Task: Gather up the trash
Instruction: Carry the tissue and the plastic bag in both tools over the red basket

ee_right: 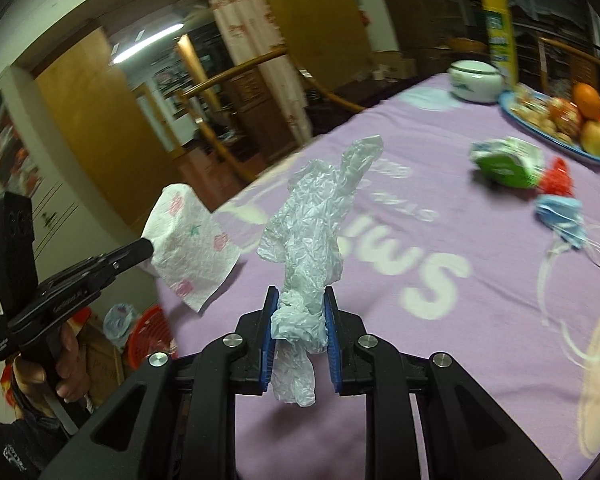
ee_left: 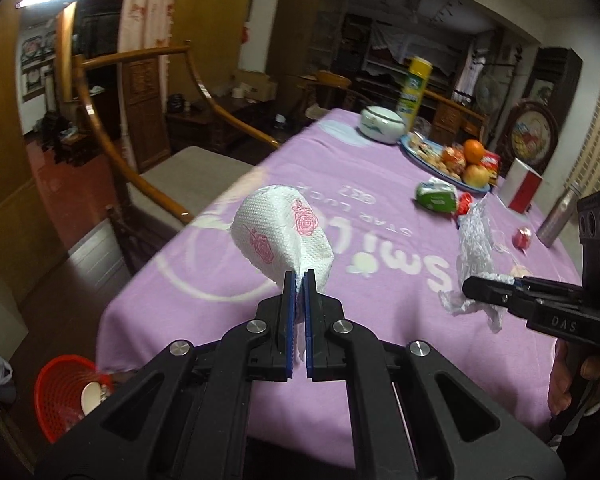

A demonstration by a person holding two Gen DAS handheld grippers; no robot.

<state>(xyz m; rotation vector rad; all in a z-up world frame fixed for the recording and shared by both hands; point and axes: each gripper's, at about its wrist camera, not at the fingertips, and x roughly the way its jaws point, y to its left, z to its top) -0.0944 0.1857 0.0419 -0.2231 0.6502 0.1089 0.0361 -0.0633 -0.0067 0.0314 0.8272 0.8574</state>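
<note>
My left gripper (ee_left: 299,280) is shut on a white paper napkin (ee_left: 280,228) with pink roses, held above the purple tablecloth (ee_left: 340,220). My right gripper (ee_right: 299,300) is shut on a crumpled clear plastic bag (ee_right: 312,216), also held above the cloth. Each gripper shows in the other's view: the right gripper (ee_left: 470,286) with the bag (ee_left: 474,240), the left gripper (ee_right: 148,246) with the napkin (ee_right: 192,248). On the cloth lie a green wrapper (ee_right: 504,162), a red scrap (ee_right: 556,178) and a blue face mask (ee_right: 562,218). A red basket (ee_left: 66,394) stands on the floor at the table's left.
A blue fruit plate (ee_left: 448,156), a white lidded pot (ee_left: 381,123), a yellow can (ee_left: 414,84), a red-white box (ee_left: 522,188), a metal bottle (ee_left: 560,216) and a small red object (ee_left: 523,237) stand on the table. A wooden chair (ee_left: 172,176) stands at the left edge.
</note>
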